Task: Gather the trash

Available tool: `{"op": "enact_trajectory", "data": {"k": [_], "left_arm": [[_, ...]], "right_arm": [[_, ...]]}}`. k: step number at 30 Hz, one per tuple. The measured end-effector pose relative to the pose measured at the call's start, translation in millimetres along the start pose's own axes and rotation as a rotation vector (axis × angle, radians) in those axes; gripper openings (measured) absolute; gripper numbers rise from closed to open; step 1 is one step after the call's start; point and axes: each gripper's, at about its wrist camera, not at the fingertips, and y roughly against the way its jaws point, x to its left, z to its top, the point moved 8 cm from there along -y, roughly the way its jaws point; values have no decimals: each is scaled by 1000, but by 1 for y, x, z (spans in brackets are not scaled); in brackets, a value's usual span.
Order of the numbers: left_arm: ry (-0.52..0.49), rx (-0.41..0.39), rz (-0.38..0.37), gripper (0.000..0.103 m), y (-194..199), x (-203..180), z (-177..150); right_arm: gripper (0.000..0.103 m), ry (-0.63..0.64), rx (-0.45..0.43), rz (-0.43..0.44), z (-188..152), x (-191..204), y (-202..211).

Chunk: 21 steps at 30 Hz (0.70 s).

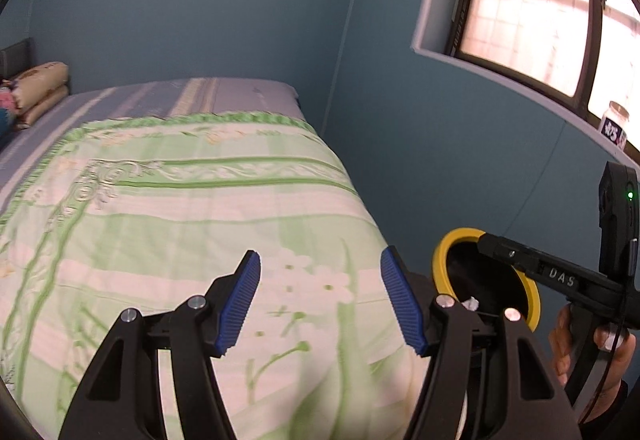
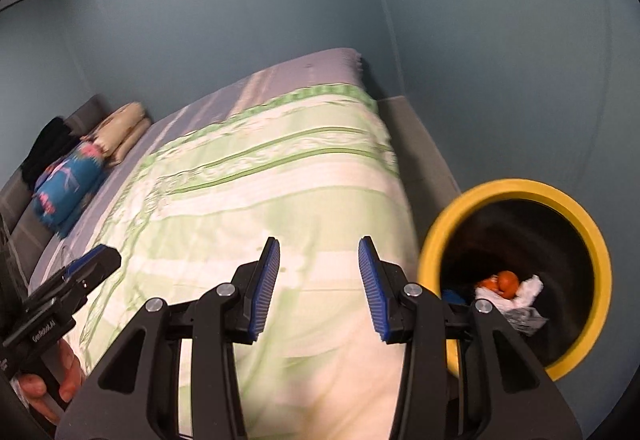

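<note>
Above the foot of the bed, the left gripper [image 1: 320,300] hangs with its blue-padded jaws set wide and nothing between them. The right gripper [image 2: 319,290] points the same way, its jaws parted more narrowly and likewise bare. Each gripper shows in the other's view: the right one comes in from the right edge of the left wrist view, a hand [image 1: 592,352] wrapped around its handle, and the left one sits at the lower left of the right wrist view, with fingers [image 2: 44,384] around its grip.

Beneath both lies the green-and-white floral quilt [image 1: 192,220], spread over a bed [image 1: 240,90] with a lavender sheet. Just beside the bed's edge, on the right in both views, stands the trash bin [image 2: 436,236], black inside with a yellow rim. At its bottom lie an orange peel [image 2: 502,282], a crumpled white tissue [image 2: 528,286], and some blue and grey scraps that are too small to identify.

At the far head of the bed rest a folded beige blanket [image 2: 124,130] and a blue patterned bundle [image 2: 66,188]. Teal walls surround the bed. A window [image 1: 532,12] sits high on the right, with a jar [image 1: 615,122] on its sill.
</note>
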Motion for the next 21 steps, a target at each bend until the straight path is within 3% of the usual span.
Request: {"op": "enact_trajectory", "data": {"k": [6, 8, 11, 21], "left_arm": [[20, -48, 76, 64, 48, 37, 1], [15, -69, 108, 65, 65, 48, -1], [13, -100, 138, 68, 90, 58, -4], [28, -238, 195, 86, 156, 69, -22]], "right_arm": [[40, 75, -27, 57, -6, 58, 13], [47, 119, -69, 39, -6, 76, 22], [47, 158, -105, 66, -7, 101, 35], [75, 213, -248, 85, -12, 138, 83]]}}
